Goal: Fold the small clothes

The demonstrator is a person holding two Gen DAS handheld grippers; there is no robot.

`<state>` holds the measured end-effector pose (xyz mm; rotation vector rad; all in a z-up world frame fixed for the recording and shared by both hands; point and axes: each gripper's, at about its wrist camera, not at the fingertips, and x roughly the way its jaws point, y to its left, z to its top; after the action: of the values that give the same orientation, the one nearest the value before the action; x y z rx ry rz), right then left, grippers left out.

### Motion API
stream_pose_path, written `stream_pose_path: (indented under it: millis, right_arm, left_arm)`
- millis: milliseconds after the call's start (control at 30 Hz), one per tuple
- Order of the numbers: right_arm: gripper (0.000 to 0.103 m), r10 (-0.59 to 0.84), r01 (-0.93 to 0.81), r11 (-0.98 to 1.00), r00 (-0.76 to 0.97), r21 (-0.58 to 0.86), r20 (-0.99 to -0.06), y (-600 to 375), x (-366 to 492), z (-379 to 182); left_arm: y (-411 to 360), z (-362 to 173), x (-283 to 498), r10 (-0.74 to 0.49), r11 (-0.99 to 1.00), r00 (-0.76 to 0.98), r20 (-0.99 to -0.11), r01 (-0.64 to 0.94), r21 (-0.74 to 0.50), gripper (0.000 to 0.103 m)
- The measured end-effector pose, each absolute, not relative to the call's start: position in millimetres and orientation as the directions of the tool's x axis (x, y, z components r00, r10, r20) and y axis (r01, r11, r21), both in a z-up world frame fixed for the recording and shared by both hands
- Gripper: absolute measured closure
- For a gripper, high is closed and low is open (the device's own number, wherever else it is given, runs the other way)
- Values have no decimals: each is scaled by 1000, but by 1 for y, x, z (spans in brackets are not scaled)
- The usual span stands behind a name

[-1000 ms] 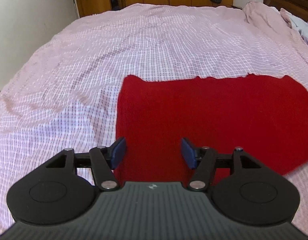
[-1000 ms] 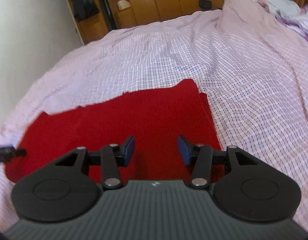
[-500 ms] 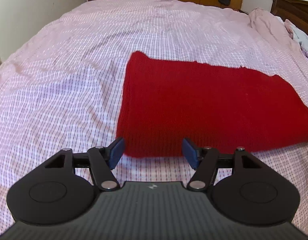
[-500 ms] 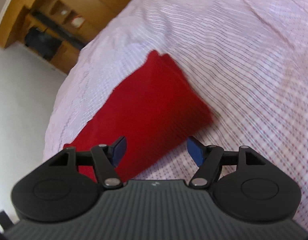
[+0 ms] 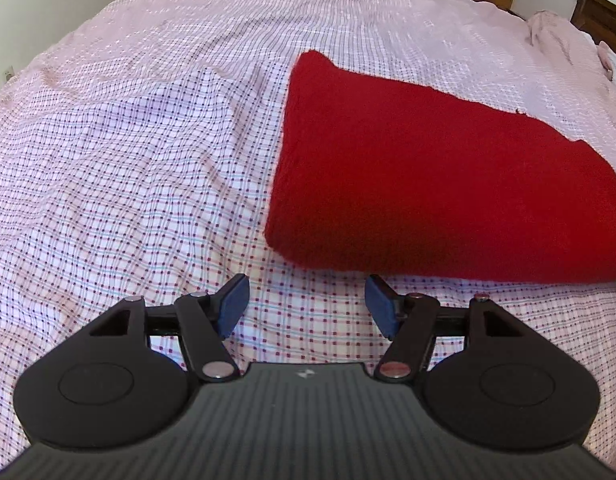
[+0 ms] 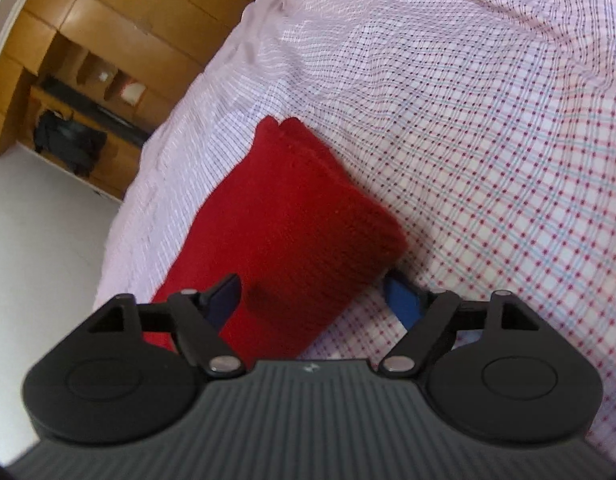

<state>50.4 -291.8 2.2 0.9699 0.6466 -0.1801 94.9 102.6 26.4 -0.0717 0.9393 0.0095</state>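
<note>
Both tools backed off the red knit (image 5: 440, 176); left tool (image 5: 306, 304) wide open, empty; right tool (image 6: 316, 300) open, straddling its near corner. Soft, limp: pinch corners.

**Around me, off the job**

Under me spreads a bedsheet (image 5: 128, 168), pale pink with a fine check, creased in shallow folds. Beyond its far edge I see a wooden wardrobe (image 6: 120, 20) with open shelves. A black bag (image 6: 68, 140) sits in one low shelf. To my right, a dark headboard (image 5: 604, 16) and rumpled bedding (image 5: 556, 28).
</note>
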Motion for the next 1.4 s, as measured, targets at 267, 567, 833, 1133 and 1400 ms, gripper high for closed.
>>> stream_pose_path:
  millis: [267, 567, 833, 1133, 1400]
  right_arm:
    - [16, 118, 428, 507, 825, 748, -552, -291, 66, -2]
    - [17, 64, 432, 490, 849, 757, -525, -292, 81, -9]
    - [41, -1, 464, 522, 839, 716, -544, -292, 92, -9]
    - [43, 17, 448, 512, 847, 733, -531, -300, 91, -12]
    - [53, 6, 427, 572, 852, 700, -524, -299, 97, -8]
  left_arm:
    - [98, 24, 99, -3, 999, 585, -811, -30, -26, 34]
    - [98, 24, 100, -6, 999, 586, -811, -25, -25, 34]
    - [109, 32, 105, -14, 1000, 575, -818, -4, -19, 34]
    - [118, 33, 110, -42, 999, 539, -841, -1, -51, 34]
    - [115, 30, 108, -36, 999, 541, -840, 4, -40, 34]
